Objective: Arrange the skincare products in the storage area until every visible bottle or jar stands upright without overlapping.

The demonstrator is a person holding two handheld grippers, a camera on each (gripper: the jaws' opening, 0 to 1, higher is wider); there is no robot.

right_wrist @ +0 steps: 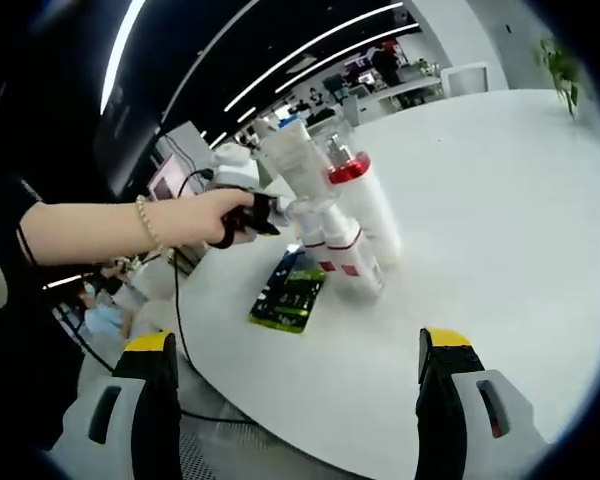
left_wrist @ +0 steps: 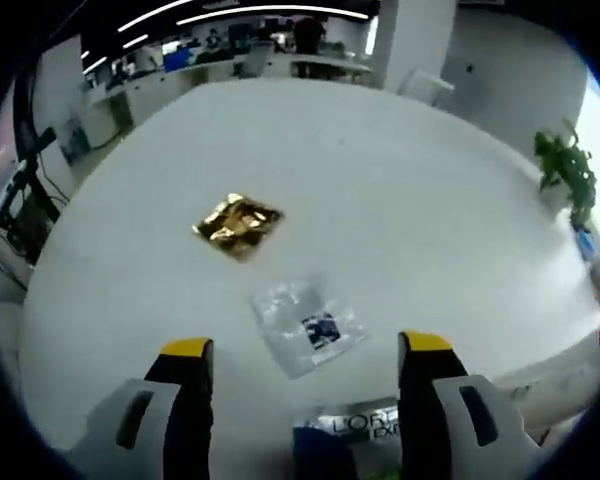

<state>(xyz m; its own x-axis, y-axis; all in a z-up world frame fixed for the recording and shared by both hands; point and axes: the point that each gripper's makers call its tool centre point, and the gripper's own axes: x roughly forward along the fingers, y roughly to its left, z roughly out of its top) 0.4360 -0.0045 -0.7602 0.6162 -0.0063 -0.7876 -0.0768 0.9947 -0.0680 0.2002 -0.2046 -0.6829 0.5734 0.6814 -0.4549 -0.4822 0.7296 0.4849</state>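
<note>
The white tabletop (left_wrist: 380,180) carries all items. Near its edge in the right gripper view, white bottles (right_wrist: 345,225) with red bands stand clustered; a green sachet (right_wrist: 290,290) lies just beside them. Further sachets: clear (left_wrist: 308,325), gold (left_wrist: 238,225). The left hand-held gripper (left_wrist: 308,350) and right hand-held gripper (right_wrist: 298,345) are wide, empty.

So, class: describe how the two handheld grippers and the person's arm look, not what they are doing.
Each gripper, left and right, has two black jaws with yellow tips on pale grey mounts with dark slots. The person's hand wears a beaded bracelet and a dark short sleeve; a black cable hangs below.
</note>
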